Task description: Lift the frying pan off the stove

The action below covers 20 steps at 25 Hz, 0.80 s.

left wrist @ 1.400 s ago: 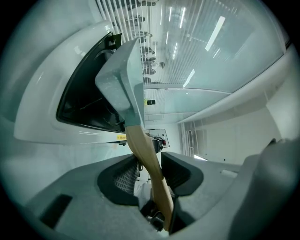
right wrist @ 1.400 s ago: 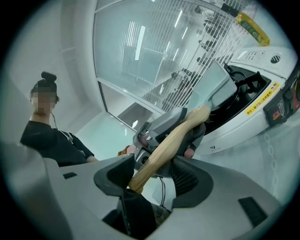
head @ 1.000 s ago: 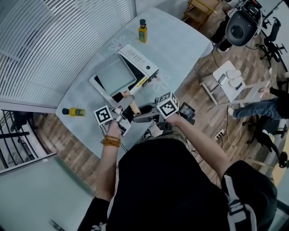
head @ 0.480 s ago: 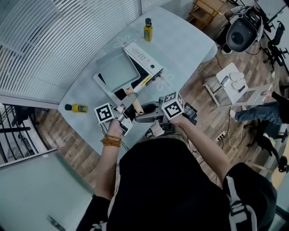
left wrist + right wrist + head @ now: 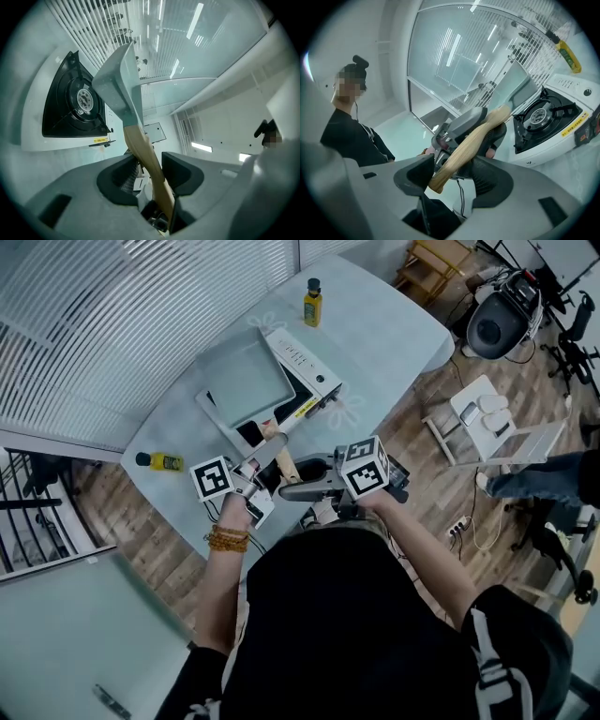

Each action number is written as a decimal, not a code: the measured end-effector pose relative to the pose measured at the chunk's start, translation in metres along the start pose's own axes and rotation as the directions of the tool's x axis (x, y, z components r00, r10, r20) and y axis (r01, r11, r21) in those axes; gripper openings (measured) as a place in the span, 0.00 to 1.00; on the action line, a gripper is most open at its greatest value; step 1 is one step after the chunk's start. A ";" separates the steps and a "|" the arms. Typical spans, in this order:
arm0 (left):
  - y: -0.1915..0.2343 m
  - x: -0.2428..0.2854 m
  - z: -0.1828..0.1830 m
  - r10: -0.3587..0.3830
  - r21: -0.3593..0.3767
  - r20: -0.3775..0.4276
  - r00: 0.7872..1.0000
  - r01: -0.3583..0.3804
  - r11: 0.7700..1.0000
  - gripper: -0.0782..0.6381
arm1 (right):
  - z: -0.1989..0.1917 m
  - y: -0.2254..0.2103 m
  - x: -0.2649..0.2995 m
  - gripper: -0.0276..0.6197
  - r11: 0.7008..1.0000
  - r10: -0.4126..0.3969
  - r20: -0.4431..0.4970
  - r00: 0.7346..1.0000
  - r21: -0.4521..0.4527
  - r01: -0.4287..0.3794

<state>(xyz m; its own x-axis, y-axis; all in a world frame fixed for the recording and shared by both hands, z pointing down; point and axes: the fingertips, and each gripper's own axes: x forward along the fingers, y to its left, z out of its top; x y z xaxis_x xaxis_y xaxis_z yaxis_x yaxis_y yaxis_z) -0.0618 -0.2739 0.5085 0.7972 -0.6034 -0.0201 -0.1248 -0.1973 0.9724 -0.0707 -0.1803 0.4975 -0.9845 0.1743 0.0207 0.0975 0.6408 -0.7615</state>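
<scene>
The square grey frying pan (image 5: 246, 381) hangs tilted in the air over the left part of the white one-burner stove (image 5: 314, 381). Its wooden handle (image 5: 278, 454) points back toward me. My left gripper (image 5: 255, 474) holds that handle (image 5: 145, 154) between its pads, though its jaws are opening slightly. In the left gripper view the pan (image 5: 117, 84) shows edge-on beside the bare black burner (image 5: 75, 101). My right gripper (image 5: 286, 489) comes in from the right and is shut on the handle's end (image 5: 440, 180). The left gripper (image 5: 459, 126) grips farther up.
The stove stands on a pale table (image 5: 394, 324) with one yellow bottle (image 5: 312, 303) at the far end and another (image 5: 159, 461) lying near the left edge. A white stool (image 5: 487, 413) and chairs stand on the wooden floor to the right. A person (image 5: 351, 131) shows behind.
Pan and both grippers have stayed together on the handle. The pan has risen a little above the stove while my head view shifted.
</scene>
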 end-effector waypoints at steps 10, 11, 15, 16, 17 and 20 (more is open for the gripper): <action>-0.032 -0.005 0.003 -0.033 0.058 -0.013 0.999 0.033 0.998 0.34 | 0.013 0.024 0.003 0.38 0.998 -0.011 -0.001 1.000 -0.058 0.011; -0.034 -0.005 0.003 -0.036 0.063 -0.014 0.999 0.037 0.997 0.34 | 0.013 0.026 0.003 0.38 0.998 -0.013 -0.002 1.000 -0.062 0.013; -0.045 -0.006 0.001 -0.053 0.056 -0.003 0.999 0.053 0.997 0.34 | 0.016 0.035 0.002 0.38 0.998 -0.006 0.022 1.000 -0.062 0.007; -0.048 -0.006 0.000 -0.055 0.058 -0.002 0.998 0.055 0.997 0.34 | 0.017 0.039 0.002 0.38 0.998 0.000 0.026 1.000 -0.066 0.002; -0.052 -0.007 0.000 -0.056 0.063 -0.004 0.998 0.056 0.996 0.34 | 0.018 0.043 0.002 0.38 0.997 0.004 0.028 1.000 -0.074 -0.002; -0.063 -0.009 -0.002 -0.059 0.090 -0.016 0.998 0.061 0.994 0.34 | 0.020 0.054 0.002 0.38 0.994 0.006 0.022 1.000 -0.105 -0.003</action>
<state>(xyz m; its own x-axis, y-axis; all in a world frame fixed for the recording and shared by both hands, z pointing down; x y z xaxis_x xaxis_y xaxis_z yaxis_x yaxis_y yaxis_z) -0.0601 -0.2538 0.4480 0.8125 -0.5782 -0.0741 -0.1291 -0.3023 0.9444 -0.0702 -0.1603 0.4439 -0.9869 0.1616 0.0023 0.1154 0.7151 -0.6895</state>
